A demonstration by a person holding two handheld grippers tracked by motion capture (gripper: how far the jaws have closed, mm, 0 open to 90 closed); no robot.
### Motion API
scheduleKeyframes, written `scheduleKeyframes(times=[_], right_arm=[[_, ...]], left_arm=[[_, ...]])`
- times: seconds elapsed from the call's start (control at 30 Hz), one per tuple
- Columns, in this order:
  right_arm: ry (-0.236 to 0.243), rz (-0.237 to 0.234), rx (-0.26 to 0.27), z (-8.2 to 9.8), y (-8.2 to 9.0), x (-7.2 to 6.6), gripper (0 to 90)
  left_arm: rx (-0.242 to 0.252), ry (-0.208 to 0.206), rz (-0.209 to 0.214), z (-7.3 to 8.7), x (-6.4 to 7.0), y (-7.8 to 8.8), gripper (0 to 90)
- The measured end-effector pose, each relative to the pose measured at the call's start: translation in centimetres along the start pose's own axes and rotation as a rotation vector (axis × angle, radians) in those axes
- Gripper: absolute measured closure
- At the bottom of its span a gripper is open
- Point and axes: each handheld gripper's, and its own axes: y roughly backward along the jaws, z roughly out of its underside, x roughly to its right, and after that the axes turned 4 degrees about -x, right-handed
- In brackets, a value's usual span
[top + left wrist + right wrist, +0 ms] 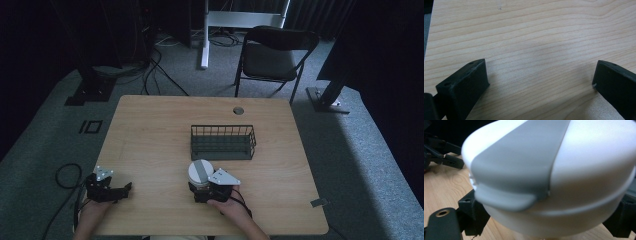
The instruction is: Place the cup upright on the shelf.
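Light wooden table (150,130) on grey carpet; dark room, black folding chair (272,52) behind. Right gripper (202,192) clamped on round white container with grey strap lid (200,172), near front edge, base hidden. Left gripper (125,189) jaws apart, empty. Dark wire basket (223,142) mid-table.

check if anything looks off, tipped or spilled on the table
Nothing stands out. The white container sits upright with its lid on between the right gripper's jaws, the wire basket stands level, and the left gripper rests open on bare wood.
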Motion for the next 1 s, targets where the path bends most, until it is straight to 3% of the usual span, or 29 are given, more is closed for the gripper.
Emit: scheduleKeyframes(times=[0.17, 0.27, 0.43, 0.53, 0.77, 1.0], right_arm=[[-0.001, 0.036, -0.008, 0.0, -0.1, -0.2, 16.0], [0.023, 0.051, -0.005, -0.1, -0.1, -0.5, 17.0], [0.054, 0.040, -0.015, -0.3, -0.1, -0.6, 17.6], [0.037, 0.033, -0.019, -0.4, 0.1, -0.6, 18.1], [0.053, 0.006, -0.045, -0.8, 0.1, -0.9, 18.1], [0.051, -0.002, -0.035, -1.6, 0.3, -1.0, 18.2]], left_arm=[[0.000, 0.000, 0.000, 0.0, 0.0, 0.0, 0.2], [0.000, 0.000, 0.000, 0.0, 0.0, 0.0, 0.2], [-0.001, 0.000, 0.000, 0.0, 0.0, 0.0, 0.1], [0.000, 0.000, 0.000, 0.0, 0.0, 0.0, 0.2], [0.000, 0.000, 0.000, 0.0, 0.0, 0.0, 0.2], [0.000, 0.000, 0.000, 0.0, 0.0, 0.0, 0.2]])
